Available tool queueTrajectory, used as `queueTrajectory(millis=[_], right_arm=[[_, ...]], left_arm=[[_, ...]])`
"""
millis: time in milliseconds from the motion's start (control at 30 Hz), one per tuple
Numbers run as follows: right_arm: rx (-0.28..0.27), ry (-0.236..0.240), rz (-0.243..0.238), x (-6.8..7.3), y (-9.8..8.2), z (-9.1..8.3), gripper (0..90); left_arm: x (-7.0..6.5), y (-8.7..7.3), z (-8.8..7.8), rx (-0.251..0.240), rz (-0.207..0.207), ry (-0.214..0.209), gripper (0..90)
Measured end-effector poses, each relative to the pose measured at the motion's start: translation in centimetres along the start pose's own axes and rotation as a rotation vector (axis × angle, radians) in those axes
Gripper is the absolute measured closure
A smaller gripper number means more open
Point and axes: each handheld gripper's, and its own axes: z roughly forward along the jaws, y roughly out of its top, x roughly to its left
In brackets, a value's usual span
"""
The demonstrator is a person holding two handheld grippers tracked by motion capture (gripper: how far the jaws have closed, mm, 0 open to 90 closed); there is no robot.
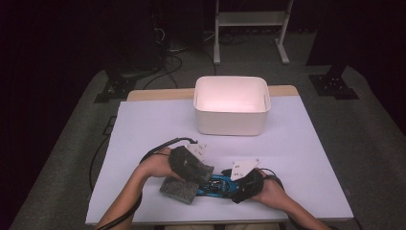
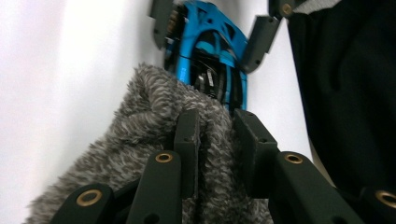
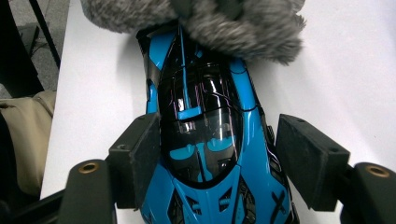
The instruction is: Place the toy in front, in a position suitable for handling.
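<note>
My left fingers point(image 2: 189, 140) are pinched together on a fold of the grey fuzzy cloth point(image 2: 154, 135), its pile bunched up between the two black pads. Just beyond that fold, the nose end of the blue toy car point(image 2: 210, 51) pokes out from under the cloth, which drapes over it there. In the right gripper view my right fingers point(image 3: 140, 158) stand either side of the car's cabin: the pad at the left of that view lies against the car's flank, while the other pad stands a little clear of the bodywork, so I cannot tell that it is a firm grip. The car point(image 3: 205, 140) lies flat on the white worktop point(image 3: 345, 70), its far end tucked beneath the cloth point(image 3: 243, 28).

From above, my left gripper point(image 1: 191, 165) sits over the cloth, left hand point(image 1: 158, 165) curled round its body, forearm coming up from the lower edge and angled inward. My right gripper point(image 1: 242, 182) points across toward the left one, nearly level with the worktop, right hand point(image 1: 268, 191) behind it, wrist bent inward. The two grippers meet close together near the front edge of the worktop point(image 1: 143, 124), with the car point(image 1: 215, 184) between them. A white bin point(image 1: 232, 122) stands well apart, toward the far edge.
</note>
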Motion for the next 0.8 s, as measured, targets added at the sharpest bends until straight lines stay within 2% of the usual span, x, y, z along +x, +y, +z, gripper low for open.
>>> queueTrajectory(millis=[133, 267, 367, 467, 667, 800], right_arm=[[-0.014, -0.009, -0.015, 0.2, -0.1, 0.0, 30.4], [-0.021, -0.022, -0.031, 0.5, -0.2, -0.1, 30.4], [-0.025, -0.029, -0.038, 0.6, -0.2, -0.1, 30.4], [-0.029, -0.032, -0.041, 0.8, -0.3, -0.2, 30.5], [-0.029, -0.037, -0.050, 0.8, -0.2, -0.2, 30.1], [-0.025, -0.014, -0.026, 0.6, -0.2, -0.3, 28.3]], left_arm=[[0.7, 0.3, -0.5, -0.005, -0.041, 0.034, 68.5], [1.2, 0.5, 0.6, 0.030, -0.076, -0.010, 65.6], [1.4, 0.4, 1.1, 0.020, -0.092, -0.025, 65.2], [1.3, 0.1, 0.9, 0.010, -0.089, -0.031, 65.9], [0.7, 0.0, 0.8, -0.001, -0.062, -0.005, 66.7], [0.1, -0.1, 0.4, -0.024, -0.049, -0.010, 66.7]])
